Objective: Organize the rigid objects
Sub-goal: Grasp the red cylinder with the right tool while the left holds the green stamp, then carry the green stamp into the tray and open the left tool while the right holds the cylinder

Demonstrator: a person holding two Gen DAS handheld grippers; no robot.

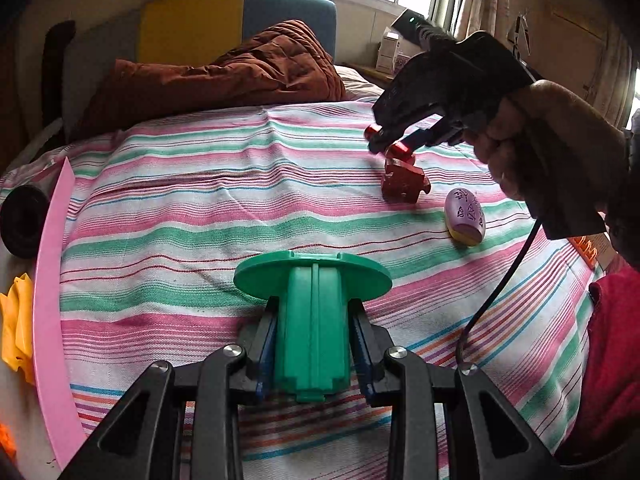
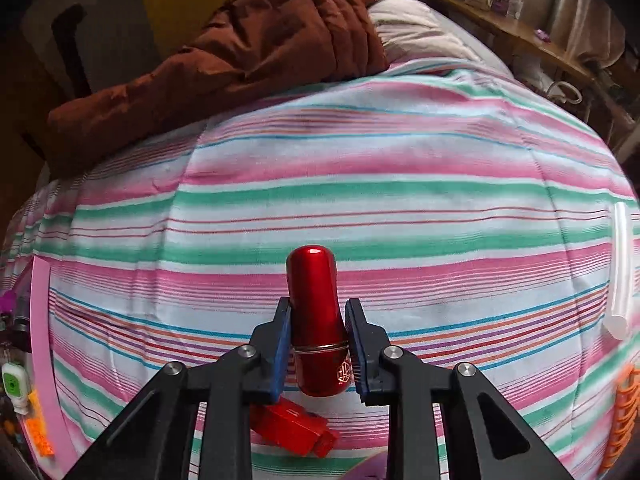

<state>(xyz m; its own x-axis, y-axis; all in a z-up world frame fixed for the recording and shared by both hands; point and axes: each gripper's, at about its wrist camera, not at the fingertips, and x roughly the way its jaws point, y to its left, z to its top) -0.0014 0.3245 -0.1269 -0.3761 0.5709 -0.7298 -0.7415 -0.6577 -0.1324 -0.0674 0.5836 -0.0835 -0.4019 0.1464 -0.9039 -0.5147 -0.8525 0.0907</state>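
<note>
My left gripper [image 1: 314,310] is shut on a green plastic piece [image 1: 312,280] with a round disc at its far end, held just above the striped bedsheet [image 1: 200,208]. My right gripper [image 2: 318,308] is shut on a glossy red metal tube [image 2: 314,280], its pads pressing both sides near a thin ring. In the left wrist view the right gripper [image 1: 390,142] hovers over a red block [image 1: 402,184] lying on the sheet, held by a hand. The same red block [image 2: 292,424] shows below the right fingers. A purple and yellow oval piece [image 1: 466,216] lies to the right of the block.
A brown quilt [image 1: 224,72] is bunched at the far end of the bed. A pink strip [image 1: 48,320] runs along the left edge, with a black cylinder [image 1: 22,220] and a yellow item [image 1: 16,332] beyond it. A translucent stick [image 2: 620,272] and an orange item [image 2: 624,412] lie at the right.
</note>
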